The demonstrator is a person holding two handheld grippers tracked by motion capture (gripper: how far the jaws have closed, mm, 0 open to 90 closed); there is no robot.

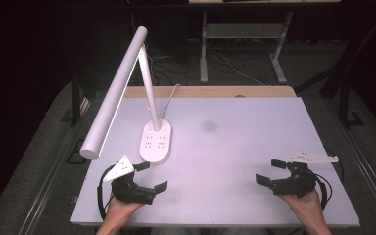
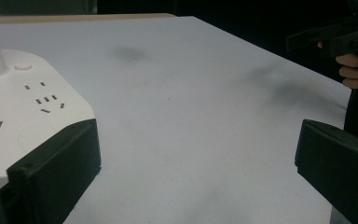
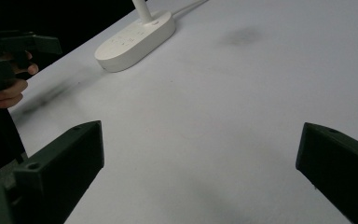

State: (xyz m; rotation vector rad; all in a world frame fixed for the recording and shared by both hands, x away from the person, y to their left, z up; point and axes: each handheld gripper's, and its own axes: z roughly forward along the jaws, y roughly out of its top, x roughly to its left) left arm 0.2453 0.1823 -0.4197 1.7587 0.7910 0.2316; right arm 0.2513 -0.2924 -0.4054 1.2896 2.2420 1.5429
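1. Black jaws of my left gripper [image 1: 151, 176] stand wide apart with nothing between them; in the left gripper view bare tabletop fills the gap.
2. My right gripper [image 1: 269, 171] is spread just as wide, and it too has hold of nothing. Its grey three-cornered plate sits on top.
3. My left hand [image 1: 120, 208] and my right hand [image 1: 306, 203] grip the two tools at the near edge of the white table [image 1: 235, 142], well apart from each other.
4. Just beside my left gripper's outer jaw lies the white lamp base [image 1: 155, 141], an oval block with rows of socket slots. In the left gripper view that jaw overlaps the base's near edge; whether it touches, I cannot tell.
5. Beyond my left jaws the lamp's stem [image 1: 148, 88] rises from the back of the base, tilted, and its long tube head [image 1: 113, 95] slants down toward my left side.
6. Farther ahead, between my two grippers, a faint dark smudge [image 1: 209, 127] marks the tabletop.
7. Farthest off, the lamp's white cord [image 1: 171, 93] runs over the wooden strip [image 1: 210, 91] at the table's back edge.
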